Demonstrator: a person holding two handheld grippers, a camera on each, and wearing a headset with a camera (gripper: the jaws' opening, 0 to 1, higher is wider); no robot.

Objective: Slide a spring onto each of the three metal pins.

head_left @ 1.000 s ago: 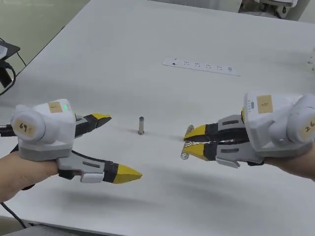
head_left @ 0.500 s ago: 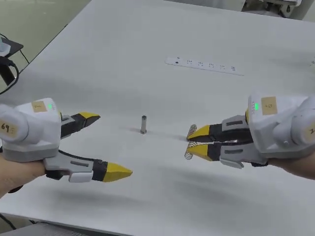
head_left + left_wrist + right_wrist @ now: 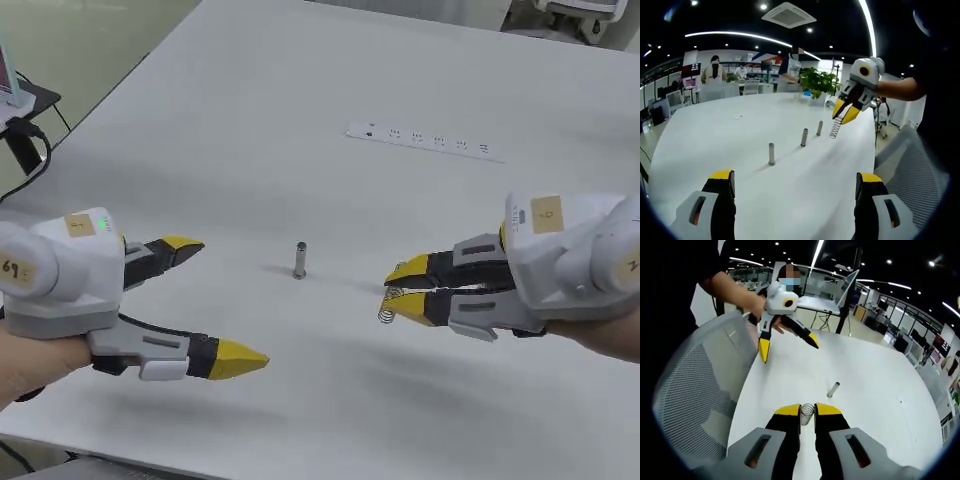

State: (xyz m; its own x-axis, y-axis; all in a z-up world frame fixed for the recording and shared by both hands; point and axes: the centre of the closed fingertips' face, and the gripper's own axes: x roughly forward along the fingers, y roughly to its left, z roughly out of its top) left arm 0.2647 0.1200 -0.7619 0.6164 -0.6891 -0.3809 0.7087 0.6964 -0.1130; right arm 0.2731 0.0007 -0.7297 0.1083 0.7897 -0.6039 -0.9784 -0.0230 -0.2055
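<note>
Right tongs (image 3: 398, 290) are almost closed and pinch a spring (image 3: 807, 416) between their yellow tips. In the head view they are to the right of the bare metal pin (image 3: 300, 260), near it but apart from it. The spring sits across the tips, with one end hanging below them, and it does not touch the pin. Left tongs (image 3: 215, 300) are spread wide and hold nothing. They are to the left of the same pin, a little closer to the person, over the white surface (image 3: 250, 120). The pin stands upright on the surface, between the two tongs. In the left gripper view a second pin (image 3: 804, 137) and a third pin (image 3: 819, 128) stand in a row beyond the first pin, toward the right tongs. The second one seems to carry coils, but it is too small to be sure. A white power strip (image 3: 425, 140) lies flat well behind the first pin.
</note>
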